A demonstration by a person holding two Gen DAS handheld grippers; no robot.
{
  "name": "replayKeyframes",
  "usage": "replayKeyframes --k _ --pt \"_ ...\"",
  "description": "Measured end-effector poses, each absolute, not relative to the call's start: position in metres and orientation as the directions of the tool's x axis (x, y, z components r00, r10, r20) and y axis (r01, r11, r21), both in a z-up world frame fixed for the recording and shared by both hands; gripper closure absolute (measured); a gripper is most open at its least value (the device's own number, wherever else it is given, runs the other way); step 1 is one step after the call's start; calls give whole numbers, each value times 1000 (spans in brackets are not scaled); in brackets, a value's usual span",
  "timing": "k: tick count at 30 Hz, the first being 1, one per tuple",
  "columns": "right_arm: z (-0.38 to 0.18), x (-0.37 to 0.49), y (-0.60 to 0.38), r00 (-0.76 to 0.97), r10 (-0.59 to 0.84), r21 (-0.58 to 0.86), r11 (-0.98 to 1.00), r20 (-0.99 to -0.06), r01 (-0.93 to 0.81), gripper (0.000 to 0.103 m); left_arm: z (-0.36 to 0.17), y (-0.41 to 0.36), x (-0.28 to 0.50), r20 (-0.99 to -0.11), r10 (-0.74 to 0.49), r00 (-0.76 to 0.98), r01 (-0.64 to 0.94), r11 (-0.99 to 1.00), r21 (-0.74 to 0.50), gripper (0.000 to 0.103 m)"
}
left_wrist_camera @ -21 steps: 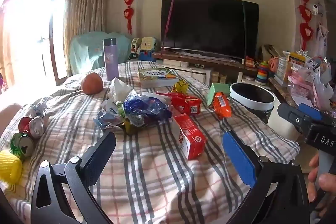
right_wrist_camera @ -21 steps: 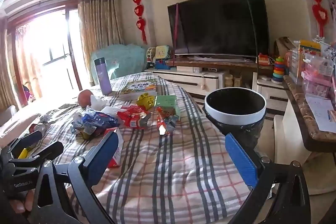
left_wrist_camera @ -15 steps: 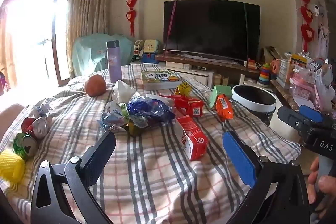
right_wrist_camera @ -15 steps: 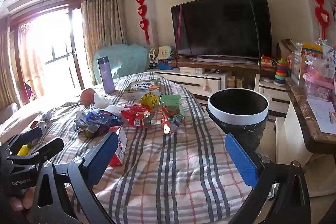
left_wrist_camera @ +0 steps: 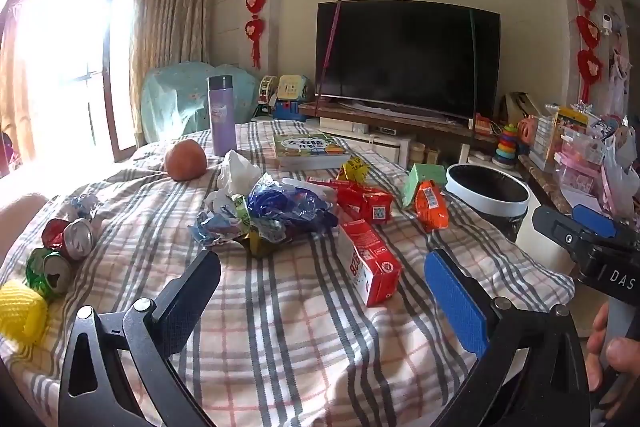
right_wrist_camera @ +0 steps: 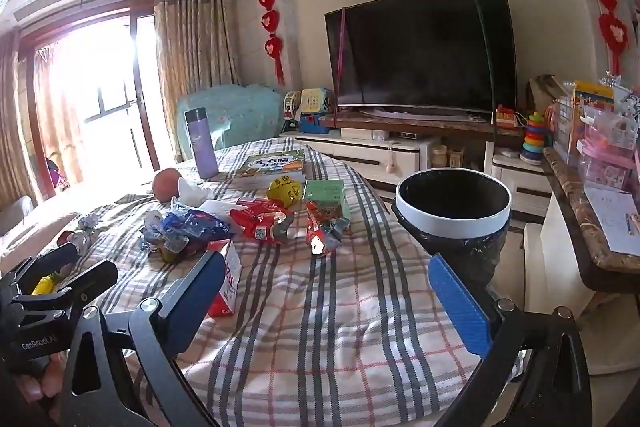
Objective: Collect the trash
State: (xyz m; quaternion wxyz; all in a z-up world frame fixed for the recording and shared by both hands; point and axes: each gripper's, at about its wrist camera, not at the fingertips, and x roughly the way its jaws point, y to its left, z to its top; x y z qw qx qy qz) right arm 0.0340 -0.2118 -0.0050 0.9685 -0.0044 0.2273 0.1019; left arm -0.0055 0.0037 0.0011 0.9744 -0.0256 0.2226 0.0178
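Both the left tool [left_wrist_camera: 322, 291] and right tool [right_wrist_camera: 324, 293], low in frame, gape wide and empty above the plaid bench [left_wrist_camera: 288, 327]; collection has seemingly not begun. The red carton [left_wrist_camera: 370, 267] lies nearest at centre, wrappers [left_wrist_camera: 280, 211] beyond, and the bin [right_wrist_camera: 454, 215] stands mid-right past the bench edge, so the next move is probably a reach for the carton.

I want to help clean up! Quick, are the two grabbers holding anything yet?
Left gripper: open, holding nothing.
Right gripper: open, holding nothing.
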Motion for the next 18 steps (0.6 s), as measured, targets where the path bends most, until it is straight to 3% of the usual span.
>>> replayKeyframes --k 18 --pt "-6 34 -211 876 198 41 979 -440 -201 1 -2 9 -4 -445 19 895 -53 997 -65 1"
